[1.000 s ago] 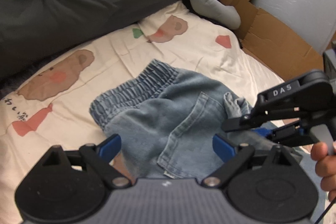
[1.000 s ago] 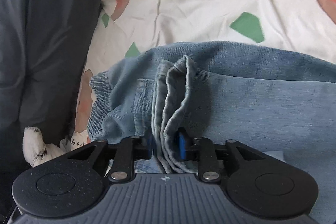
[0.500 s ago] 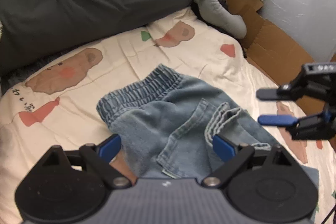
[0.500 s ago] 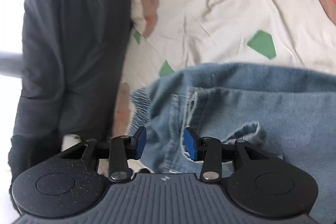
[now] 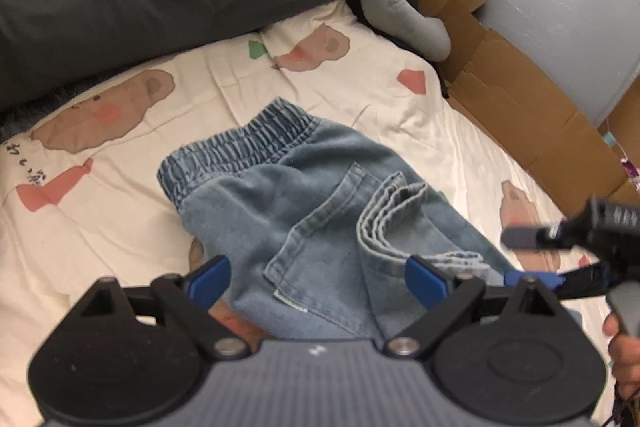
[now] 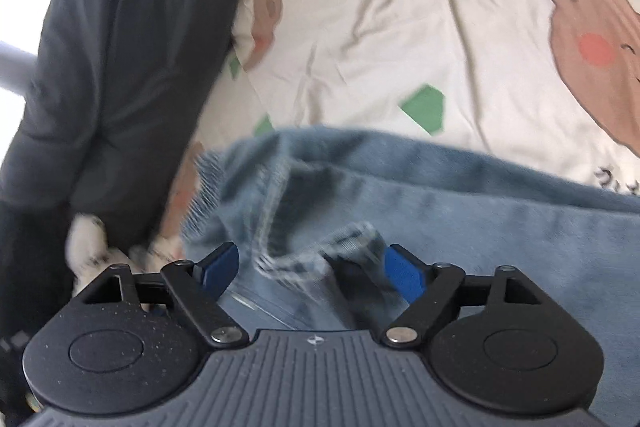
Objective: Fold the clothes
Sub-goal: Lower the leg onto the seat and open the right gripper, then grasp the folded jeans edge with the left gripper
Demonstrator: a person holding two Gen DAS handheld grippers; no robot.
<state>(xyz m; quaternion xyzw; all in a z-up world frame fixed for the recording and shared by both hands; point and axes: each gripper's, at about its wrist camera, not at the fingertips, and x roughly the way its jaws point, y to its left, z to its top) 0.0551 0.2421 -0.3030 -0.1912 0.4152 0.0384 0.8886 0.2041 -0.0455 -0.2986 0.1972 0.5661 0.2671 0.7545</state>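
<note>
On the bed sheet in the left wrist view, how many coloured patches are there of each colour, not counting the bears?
Green patches: 1
Red patches: 2
Total: 3, on the bed sheet

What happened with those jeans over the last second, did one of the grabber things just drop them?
Yes. The right hand-held gripper was pinching the folded hem of the jeans; its jaws have just been opening, the hem has dropped onto the denim, and the gripper has drawn back toward the right edge of the left view. The left hand-held gripper stayed open over the jeans, which remain on the bear-print sheet.
</note>
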